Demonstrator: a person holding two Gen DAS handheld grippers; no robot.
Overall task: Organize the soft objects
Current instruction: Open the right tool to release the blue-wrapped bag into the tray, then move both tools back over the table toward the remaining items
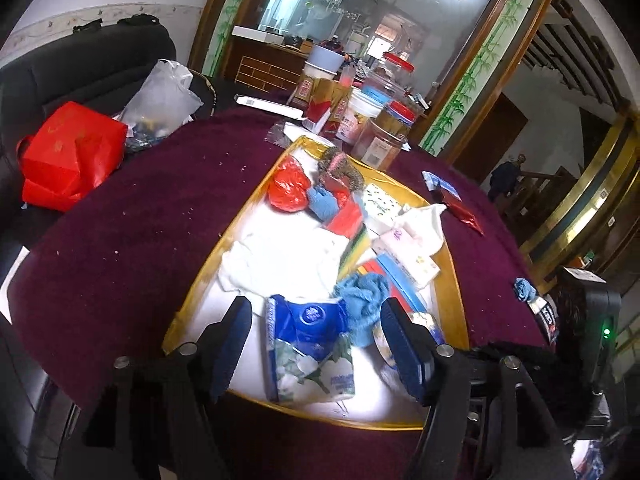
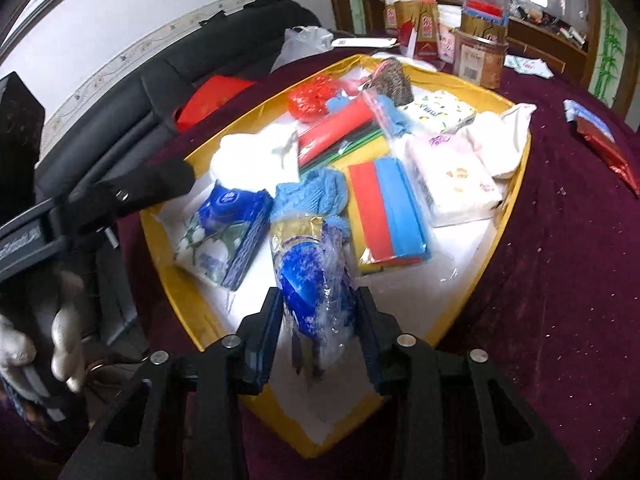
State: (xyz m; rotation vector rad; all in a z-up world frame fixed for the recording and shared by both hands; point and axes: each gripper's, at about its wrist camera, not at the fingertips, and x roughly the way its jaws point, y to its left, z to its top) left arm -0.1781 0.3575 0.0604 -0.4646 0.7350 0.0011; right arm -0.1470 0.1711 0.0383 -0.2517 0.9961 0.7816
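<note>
Most soft goods already lie inside the gold-rimmed tray (image 2: 516, 168). Right gripper (image 2: 320, 320) clamps a crinkly blue packet (image 2: 316, 280) over the tray's near corner; left gripper (image 1: 316, 336) hangs spread, empty, above a tissue pack (image 1: 308, 344). Red pouch (image 2: 604, 148) outside the tray remains.

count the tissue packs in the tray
3, maybe more hidden: a blue pack near the left gripper, a pink-printed pack at mid-right, a lemon-print pack at the far side.

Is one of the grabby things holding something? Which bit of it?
Yes. The right hand-held gripper pinches the crinkly blue plastic packet by its near end. The left hand-held gripper is open and holds nothing.
</note>
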